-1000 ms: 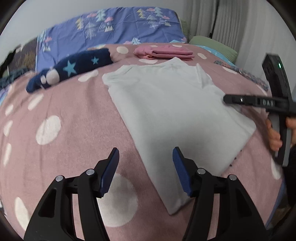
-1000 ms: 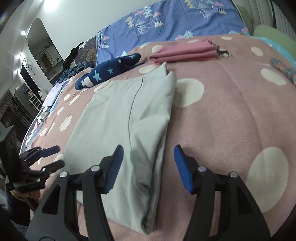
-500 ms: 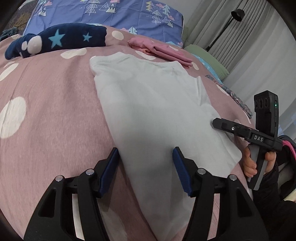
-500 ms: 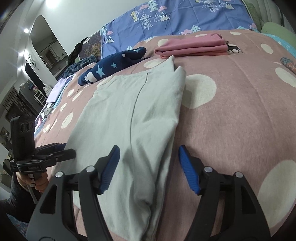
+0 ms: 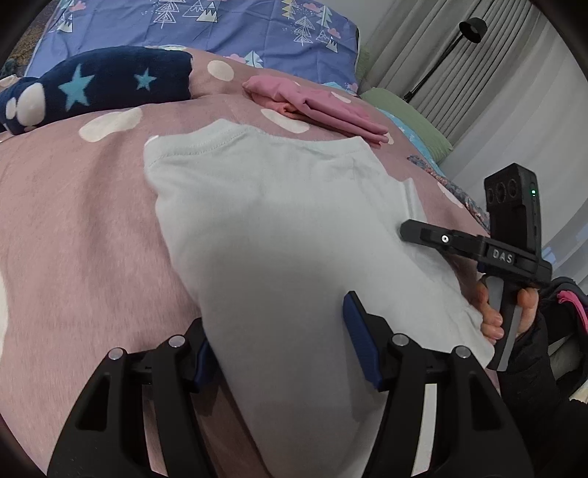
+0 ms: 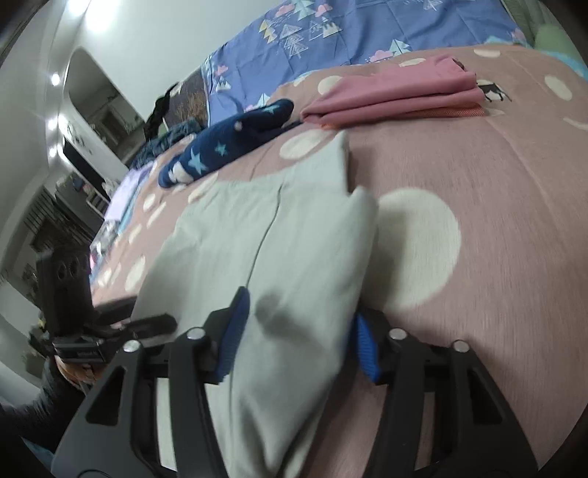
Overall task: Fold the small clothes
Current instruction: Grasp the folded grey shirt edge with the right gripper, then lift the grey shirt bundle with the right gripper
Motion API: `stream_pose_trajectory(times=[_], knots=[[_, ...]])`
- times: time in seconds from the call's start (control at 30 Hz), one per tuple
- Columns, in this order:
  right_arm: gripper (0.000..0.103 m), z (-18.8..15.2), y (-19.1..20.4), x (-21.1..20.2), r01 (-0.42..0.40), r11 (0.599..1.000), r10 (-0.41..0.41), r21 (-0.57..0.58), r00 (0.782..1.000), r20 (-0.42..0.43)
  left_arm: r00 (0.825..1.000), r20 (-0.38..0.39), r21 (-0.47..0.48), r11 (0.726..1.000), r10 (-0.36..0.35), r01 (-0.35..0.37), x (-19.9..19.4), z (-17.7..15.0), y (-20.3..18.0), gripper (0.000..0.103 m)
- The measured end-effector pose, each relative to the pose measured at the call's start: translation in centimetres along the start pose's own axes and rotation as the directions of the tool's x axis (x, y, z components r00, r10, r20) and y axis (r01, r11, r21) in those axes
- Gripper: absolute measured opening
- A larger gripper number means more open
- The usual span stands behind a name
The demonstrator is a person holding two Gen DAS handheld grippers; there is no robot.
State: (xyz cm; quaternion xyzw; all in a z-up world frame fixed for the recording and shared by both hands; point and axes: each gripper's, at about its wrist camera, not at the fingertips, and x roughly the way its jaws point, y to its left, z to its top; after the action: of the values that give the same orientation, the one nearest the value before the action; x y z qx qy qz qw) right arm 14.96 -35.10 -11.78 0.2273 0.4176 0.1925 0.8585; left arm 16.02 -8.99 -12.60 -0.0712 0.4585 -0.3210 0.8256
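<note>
Left wrist view, item one: a pale grey-green T-shirt (image 5: 279,235), already folded lengthwise, is laid flat on a bed covered by a pink blanket with white dots (image 5: 73,228). Its neckline lies at the far end, its hem at the near end.

Left tool (image 5: 279,345): the blue-padded jaws are set apart and straddle the near left edge of the shirt; the left pad is partly hidden under the cloth edge, and no pinch on the fabric is seen.

Right tool (image 6: 294,331), right wrist view: its jaws have just been closing, with the folded right edge of the shirt (image 6: 279,235) bulging between them. The picture is blurred, so whether the pads already press on the cloth cannot be told. In the left wrist view this tool (image 5: 408,229) is seen from the side at the shirt's right edge, its handle held by a hand (image 5: 492,312) in a dark sleeve.

Other items on the bed: a folded pink garment (image 5: 316,106) beyond the shirt, apart from it; a navy fleece with stars (image 5: 99,88) at far left; a blue quilt with tree print (image 5: 205,33) at the head.

Containers: none are seen in either view.

Background: grey curtains and a black floor lamp (image 5: 466,33).
</note>
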Motion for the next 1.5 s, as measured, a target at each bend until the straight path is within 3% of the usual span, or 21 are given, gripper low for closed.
stream_pose_trajectory(times=[0.13, 0.3, 0.47, 0.53, 0.7, 0.87, 0.93, 0.97, 1.03, 1.1, 1.27, 1.5], knots=[[0.039, 0.5, -1.1, 0.0, -0.046, 0.997, 0.046, 0.059, 0.999, 0.001, 1.000, 0.012, -0.004, 1.000, -0.018, 0.019, 0.7, 0.7, 0.3, 0.061], [0.039, -1.0, 0.0, -2.1, 0.004, 1.000, -0.003, 0.010, 0.997, -0.073, 1.000, 0.005, 0.022, 1.000, -0.004, 0.004, -0.1, 0.1, 0.0, 0.061], [0.042, -3.3, 0.4, -3.4, -0.001, 1.000, 0.001, 0.004, 0.997, -0.081, 1.000, -0.001, 0.056, 0.998, -0.020, 0.020, -1.2, -1.2, 0.2, 0.061], [0.047, -3.0, 0.1, -3.0, -0.020, 1.000, 0.022, 0.018, 0.995, -0.095, 1.000, -0.006, 0.055, 0.998, -0.023, 0.023, -1.0, -1.1, 0.3, 0.061], [0.047, 0.0, -0.2, 0.0, -0.073, 0.997, 0.076, 0.030, 0.992, -0.097, 1.000, -0.021, 0.086, 0.996, -0.001, 0.003, 0.0, -0.2, -0.4, 0.061], [0.032, 1.3, 0.1, 2.5, -0.099, 0.994, 0.103, 0.044, 0.990, -0.096, 1.000, -0.012, 0.068, 0.998, -0.006, 0.007, 1.2, 1.0, -0.3, 0.062], [0.020, 1.4, 0.5, 2.3, -0.072, 0.997, 0.074, 0.033, 0.994, -0.086, 1.000, -0.007, 0.079, 0.997, 0.026, -0.026, 1.3, 1.3, -0.6, 0.052], [0.018, 1.3, 0.7, 1.9, -0.059, 0.998, 0.061, 0.025, 0.995, -0.077, 0.999, -0.003, 0.094, 0.994, 0.051, -0.051, 1.3, 1.4, -0.9, 0.048], [0.015, 1.1, 2.2, 1.0, 0.002, 0.999, -0.004, -0.035, 0.999, -0.046, 0.996, 0.012, 0.125, 0.988, 0.085, -0.085, 0.7, 1.4, -1.6, 0.028], [0.014, 1.0, 4.3, -0.1, 0.067, 0.992, -0.068, -0.110, 0.998, 0.001, 0.992, 0.039, 0.160, 0.979, 0.119, -0.124, -0.1, 1.5, -2.5, 0.022], [0.014, 0.5, 9.6, -3.8, 0.149, 0.960, -0.117, -0.236, 0.983, 0.145, 0.975, 0.138, 0.252, 0.946, 0.173, -0.204, -2.9, 1.6, -5.4, 0.019], [0.014, 0.1, 12.9, -8.5, 0.233, 0.930, -0.140, -0.283, 0.939, 0.313, 0.950, 0.267, 0.299, 0.923, 0.164, -0.243, -6.8, 3.0, -8.9, 0.018]])
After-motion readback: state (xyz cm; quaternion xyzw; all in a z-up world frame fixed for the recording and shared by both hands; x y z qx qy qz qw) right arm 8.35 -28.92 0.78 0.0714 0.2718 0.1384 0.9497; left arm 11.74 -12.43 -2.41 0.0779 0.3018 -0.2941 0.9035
